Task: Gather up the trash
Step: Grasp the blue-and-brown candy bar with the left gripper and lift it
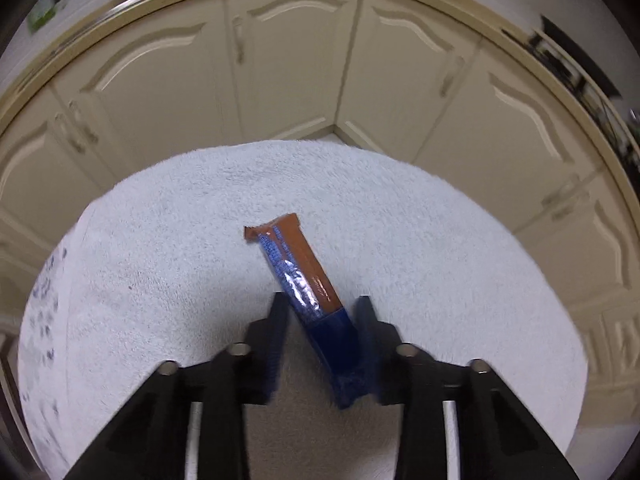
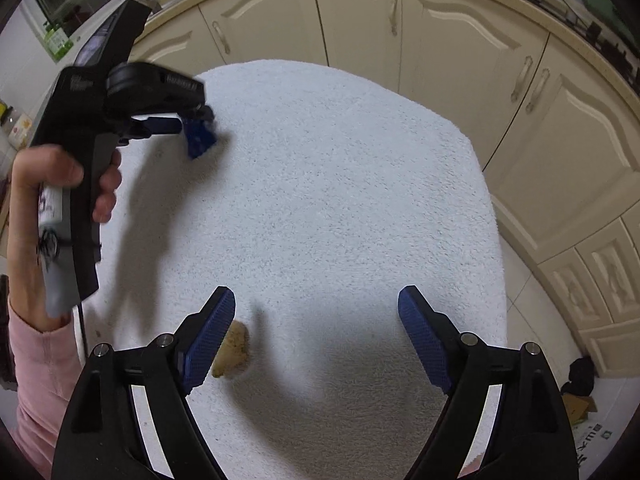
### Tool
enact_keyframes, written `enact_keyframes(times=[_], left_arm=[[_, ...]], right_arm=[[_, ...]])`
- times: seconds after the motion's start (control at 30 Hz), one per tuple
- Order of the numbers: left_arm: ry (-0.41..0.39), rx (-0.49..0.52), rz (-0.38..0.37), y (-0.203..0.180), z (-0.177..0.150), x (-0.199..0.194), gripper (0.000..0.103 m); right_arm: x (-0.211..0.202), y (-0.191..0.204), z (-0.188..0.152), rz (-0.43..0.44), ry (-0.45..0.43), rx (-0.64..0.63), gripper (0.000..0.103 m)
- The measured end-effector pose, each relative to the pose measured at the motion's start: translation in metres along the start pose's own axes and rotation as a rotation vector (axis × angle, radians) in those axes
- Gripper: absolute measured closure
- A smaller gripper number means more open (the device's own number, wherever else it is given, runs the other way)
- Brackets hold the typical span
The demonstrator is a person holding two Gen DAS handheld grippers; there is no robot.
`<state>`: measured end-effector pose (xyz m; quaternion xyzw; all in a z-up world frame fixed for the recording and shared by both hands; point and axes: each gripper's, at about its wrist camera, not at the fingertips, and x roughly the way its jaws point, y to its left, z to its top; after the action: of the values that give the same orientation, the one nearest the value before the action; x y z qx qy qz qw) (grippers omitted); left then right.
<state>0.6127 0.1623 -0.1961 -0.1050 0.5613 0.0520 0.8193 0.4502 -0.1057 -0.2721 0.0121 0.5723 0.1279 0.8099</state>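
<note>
A brown and blue snack wrapper [image 1: 298, 264] lies on the white towel [image 1: 160, 248], its near end between the fingers of my left gripper [image 1: 322, 308]. The jaws stand partly open around it, and the right finger touches its near end. In the right wrist view the left gripper [image 2: 200, 136] hovers low over the towel's far left, hiding the wrapper. My right gripper [image 2: 316, 300] is wide open and empty above the towel [image 2: 340, 200]. A small tan crumpled lump [image 2: 234, 350] lies on the towel just beside its left finger.
Cream cabinet doors [image 1: 288, 64] curve around behind the towel-covered table, under a counter edge. In the right wrist view a tiled floor [image 2: 532, 320] with a cardboard box [image 2: 578, 408] and a dark object lies to the right. A person's hand [image 2: 44, 184] in a pink sleeve holds the left gripper.
</note>
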Motion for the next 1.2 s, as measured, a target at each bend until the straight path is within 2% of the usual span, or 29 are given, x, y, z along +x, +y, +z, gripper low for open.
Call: enact_keyframes(times=[0.1, 0.13, 0.2, 0.43, 0.6, 0.7, 0.77, 0.83, 0.9, 0.93, 0.97, 1.03, 1.07, 1.1, 1.17, 1.2], left_arm=[[0.042, 0.061, -0.056, 0.001, -0.016, -0.005, 0.078], [0.061, 0.070, -0.071, 0.004, -0.022, -0.009, 0.081], [0.089, 0.107, -0.069, 0.012, -0.039, -0.021, 0.085], [0.095, 0.250, -0.113, 0.024, -0.103, -0.075, 0.086], [0.073, 0.335, -0.077, 0.025, -0.158, -0.108, 0.085], [0.007, 0.323, 0.012, 0.025, -0.181, -0.116, 0.083], [-0.037, 0.307, 0.085, 0.025, -0.193, -0.114, 0.075], [-0.032, 0.276, 0.106, 0.022, -0.205, -0.106, 0.065], [-0.008, 0.243, 0.063, 0.025, -0.208, -0.094, 0.054], [-0.002, 0.223, 0.035, 0.027, -0.203, -0.086, 0.045], [0.005, 0.207, 0.023, 0.029, -0.203, -0.082, 0.044], [-0.004, 0.178, 0.013, 0.032, -0.205, -0.074, 0.047], [-0.013, 0.174, 0.012, 0.031, -0.208, -0.071, 0.058], [-0.022, 0.184, 0.006, 0.033, -0.209, -0.069, 0.059], [-0.076, 0.210, -0.016, 0.032, -0.216, -0.070, 0.074], [-0.092, 0.206, -0.024, 0.032, -0.220, -0.071, 0.077]], right_arm=[[0.000, 0.011, 0.002, 0.032, 0.005, -0.010, 0.018], [0.001, 0.014, 0.004, 0.034, 0.006, -0.018, 0.017], [0.003, 0.021, 0.004, 0.037, 0.017, -0.041, 0.017], [0.001, 0.033, -0.002, 0.055, 0.032, -0.080, 0.018], [-0.006, 0.032, -0.015, 0.065, 0.029, -0.090, 0.018], [-0.005, 0.028, -0.021, 0.067, 0.027, -0.073, 0.018], [0.000, 0.023, -0.026, 0.065, 0.042, -0.033, 0.018], [0.005, 0.021, -0.028, 0.073, 0.058, -0.006, 0.018], [0.006, 0.024, -0.031, 0.083, 0.062, 0.006, 0.018], [0.006, 0.027, -0.033, 0.084, 0.059, 0.003, 0.018], [0.006, 0.031, -0.034, 0.082, 0.057, -0.006, 0.018], [0.008, 0.040, -0.035, 0.082, 0.060, -0.018, 0.019], [0.008, 0.044, -0.035, 0.082, 0.058, -0.019, 0.020], [0.009, 0.048, -0.035, 0.077, 0.054, -0.025, 0.024], [0.012, 0.054, -0.037, 0.059, 0.059, -0.049, 0.035], [0.013, 0.055, -0.038, 0.059, 0.060, -0.048, 0.045]])
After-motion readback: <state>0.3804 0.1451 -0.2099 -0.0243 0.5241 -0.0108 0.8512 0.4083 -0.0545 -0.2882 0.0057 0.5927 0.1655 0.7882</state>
